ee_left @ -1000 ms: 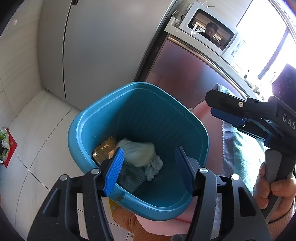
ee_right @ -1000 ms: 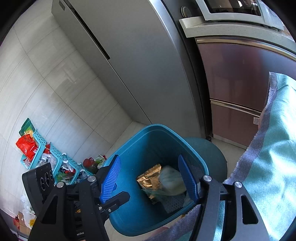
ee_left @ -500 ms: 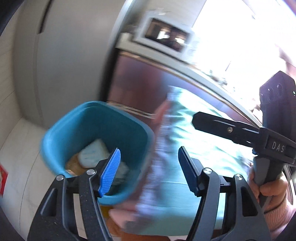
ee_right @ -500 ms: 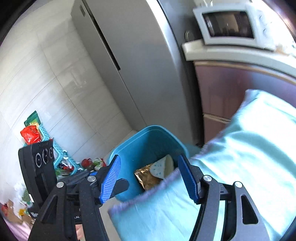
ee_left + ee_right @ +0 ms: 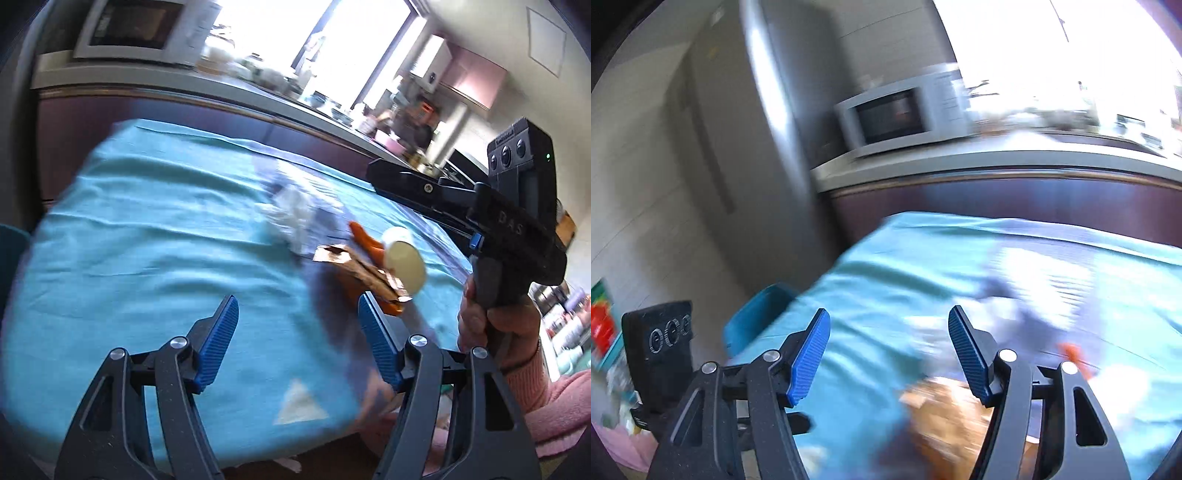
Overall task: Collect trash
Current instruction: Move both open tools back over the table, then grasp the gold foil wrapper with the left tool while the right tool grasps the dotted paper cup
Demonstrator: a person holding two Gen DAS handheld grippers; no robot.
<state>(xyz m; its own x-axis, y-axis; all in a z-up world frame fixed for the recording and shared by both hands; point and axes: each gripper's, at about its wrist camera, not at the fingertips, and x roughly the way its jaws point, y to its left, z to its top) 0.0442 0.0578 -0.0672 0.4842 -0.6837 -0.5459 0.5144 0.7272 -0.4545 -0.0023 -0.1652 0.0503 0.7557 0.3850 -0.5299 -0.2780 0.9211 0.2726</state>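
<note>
Both tongs hang over the table (image 5: 110,236) with nothing between their blue pads — the left tongs (image 5: 297,332) spread wide, the right tongs (image 5: 888,349) spread just as wide. That readiness suits the job: each is free to close on the next piece of trash, which lies in a loose cluster on the turquoise cloth toward the far right of the table.

Counting what the left view shows there: one crumpled white tissue (image 5: 291,218), one gold foil wrapper (image 5: 354,266), one orange scrap (image 5: 364,238) and one pale round cup or lid (image 5: 404,260) — four pieces, the last three touching or overlapping. The wrapper lies nearest the left tongs' right pad, so it looks the likeliest next pick.

The right view is badly blurred; only the wrapper (image 5: 945,410) low between its pads and one teal bin (image 5: 753,321) off the table's left edge can be made out.
</note>
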